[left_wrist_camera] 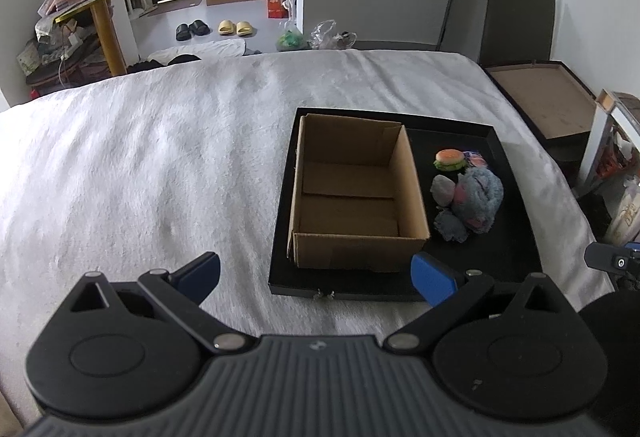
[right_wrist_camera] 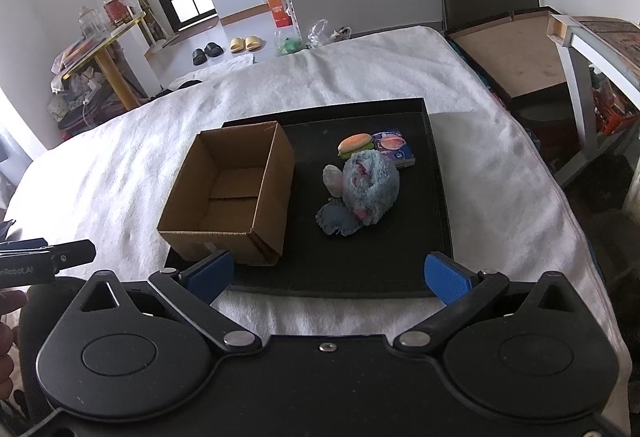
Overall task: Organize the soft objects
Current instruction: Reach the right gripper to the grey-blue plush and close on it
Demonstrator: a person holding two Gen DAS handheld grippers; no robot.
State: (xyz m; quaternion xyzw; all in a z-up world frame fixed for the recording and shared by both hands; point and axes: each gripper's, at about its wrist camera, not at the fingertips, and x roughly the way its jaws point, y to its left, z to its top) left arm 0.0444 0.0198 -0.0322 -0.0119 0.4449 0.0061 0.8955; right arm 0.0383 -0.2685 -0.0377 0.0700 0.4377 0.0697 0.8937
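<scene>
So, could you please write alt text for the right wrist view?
An open right gripper hovers before a black tray on a white-blanketed bed. The tray holds an empty cardboard box and, beside it, a blue plush toy, a toy burger and other small items.

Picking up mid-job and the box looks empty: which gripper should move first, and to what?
Probably the right gripper: ease it forward toward the blue plush toy. Both grippers are open and empty, with the left gripper facing the empty cardboard box. The plush is the biggest piece in the pile on the black tray, lying right of the box and ahead of the right gripper.
</scene>
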